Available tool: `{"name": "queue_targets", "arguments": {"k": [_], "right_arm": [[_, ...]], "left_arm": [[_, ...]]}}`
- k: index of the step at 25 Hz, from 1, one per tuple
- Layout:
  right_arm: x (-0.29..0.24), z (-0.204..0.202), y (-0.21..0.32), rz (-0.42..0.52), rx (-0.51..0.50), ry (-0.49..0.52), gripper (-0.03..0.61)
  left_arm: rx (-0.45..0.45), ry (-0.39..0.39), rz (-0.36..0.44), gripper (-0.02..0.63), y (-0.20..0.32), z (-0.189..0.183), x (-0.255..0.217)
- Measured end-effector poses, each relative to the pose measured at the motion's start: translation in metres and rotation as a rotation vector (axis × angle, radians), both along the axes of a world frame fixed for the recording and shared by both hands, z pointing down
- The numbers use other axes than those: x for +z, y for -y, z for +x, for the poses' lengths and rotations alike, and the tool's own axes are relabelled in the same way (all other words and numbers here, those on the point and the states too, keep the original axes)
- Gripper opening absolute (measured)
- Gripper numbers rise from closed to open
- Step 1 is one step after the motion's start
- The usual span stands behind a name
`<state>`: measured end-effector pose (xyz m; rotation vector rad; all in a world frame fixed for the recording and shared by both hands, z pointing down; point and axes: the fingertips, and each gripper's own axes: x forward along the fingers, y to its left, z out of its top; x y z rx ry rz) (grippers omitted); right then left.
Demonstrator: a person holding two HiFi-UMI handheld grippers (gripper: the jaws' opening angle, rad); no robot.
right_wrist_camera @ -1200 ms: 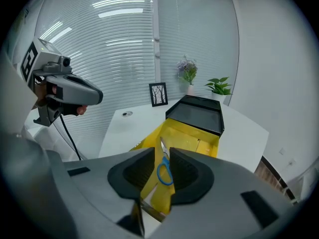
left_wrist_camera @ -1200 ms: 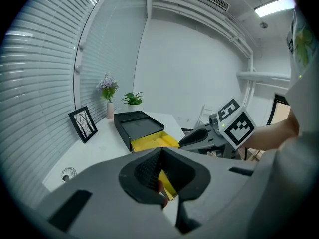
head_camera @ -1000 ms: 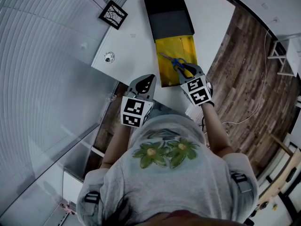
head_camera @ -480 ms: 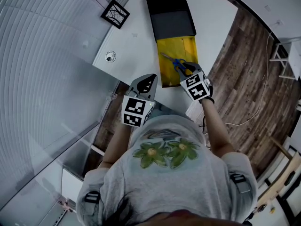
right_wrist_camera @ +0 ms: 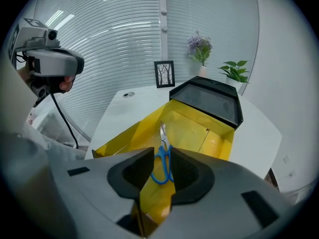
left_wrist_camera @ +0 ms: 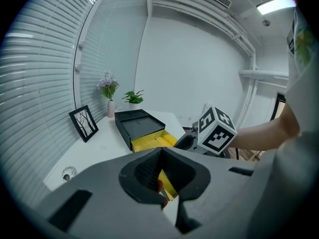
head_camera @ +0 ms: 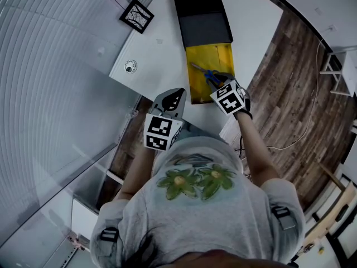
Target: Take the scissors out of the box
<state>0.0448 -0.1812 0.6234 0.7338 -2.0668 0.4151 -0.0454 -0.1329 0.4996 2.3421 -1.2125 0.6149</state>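
Observation:
A black box (head_camera: 202, 20) lies on the white table with its yellow drawer (head_camera: 218, 57) pulled out toward me. Blue-handled scissors (head_camera: 208, 75) lie in the drawer, blades pointing to the far left. My right gripper (head_camera: 219, 82) hangs over the drawer's near end, open, and in the right gripper view the blue handles of the scissors (right_wrist_camera: 162, 164) show in the gap between its jaws. Whether the pads touch them I cannot tell. My left gripper (head_camera: 173, 94) rests at the table's near edge, left of the drawer, shut and empty (left_wrist_camera: 160, 154).
A framed picture (head_camera: 134, 17) stands at the table's far left, with a small round fitting (head_camera: 130, 67) near the left edge. Two potted plants (right_wrist_camera: 236, 71) stand behind the box. Window blinds are to the left, wooden floor (head_camera: 290, 94) to the right.
My right gripper has moved a little forward and left over the drawer, closing in on the scissors' handles. The left gripper has stayed put.

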Motion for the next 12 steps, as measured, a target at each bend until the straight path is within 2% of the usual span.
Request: {"name": "queue_targets", "arguments": {"k": [4,12], "right_arm": [[0.007,0.001,0.001,-0.023,-0.015,-0.026,0.075],[0.027,0.005,0.003,-0.067,-0.070,-0.155,0.075]], "left_arm": [[-0.007,-0.004,-0.002,0.007,0.001,-0.001,-0.001],[-0.005,-0.008,-0.009,0.006,0.002,-0.001,0.003]]}}
